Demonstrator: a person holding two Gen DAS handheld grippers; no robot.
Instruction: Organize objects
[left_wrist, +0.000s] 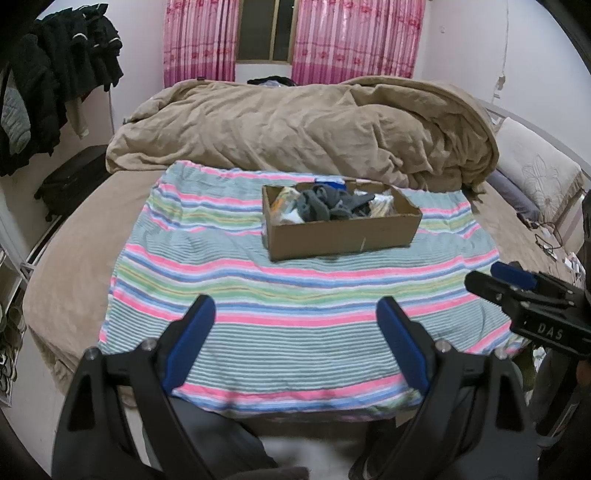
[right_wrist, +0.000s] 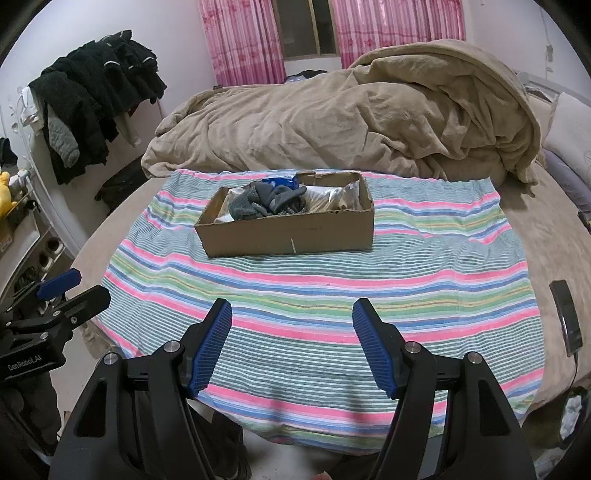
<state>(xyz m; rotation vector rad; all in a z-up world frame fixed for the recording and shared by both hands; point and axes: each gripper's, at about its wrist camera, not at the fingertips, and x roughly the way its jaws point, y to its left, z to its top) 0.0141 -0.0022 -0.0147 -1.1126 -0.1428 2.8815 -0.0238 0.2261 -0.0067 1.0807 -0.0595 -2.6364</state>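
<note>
Here, at the near edge of the bed, I hold my left gripper (left_wrist: 295, 314) and my right gripper (right_wrist: 291, 317) released, the blue pads spread wide and nothing between them. Both hang above the near part of the striped towel (left_wrist: 258, 295) that covers the mattress. The cardboard box (left_wrist: 343, 230) sits toward the towel's far edge, just short of the heaped tan duvet (left_wrist: 295, 125), well apart from either claw. Grey socks (left_wrist: 328, 206) are piled in the middle of the box, with pale packets and something blue around them; what those are I cannot tell.

The box lies straight ahead of me, its long axis running across my line of reach, the long cardboard wall facing me. In my left view it stands a little right of centre; in my right view, a little left of centre. So it sits between my two hands, and I judge neither clearly nearer. Any reach must go forward and over that near wall. A dark phone (right_wrist: 567, 317) lies off the towel's right edge.
</note>
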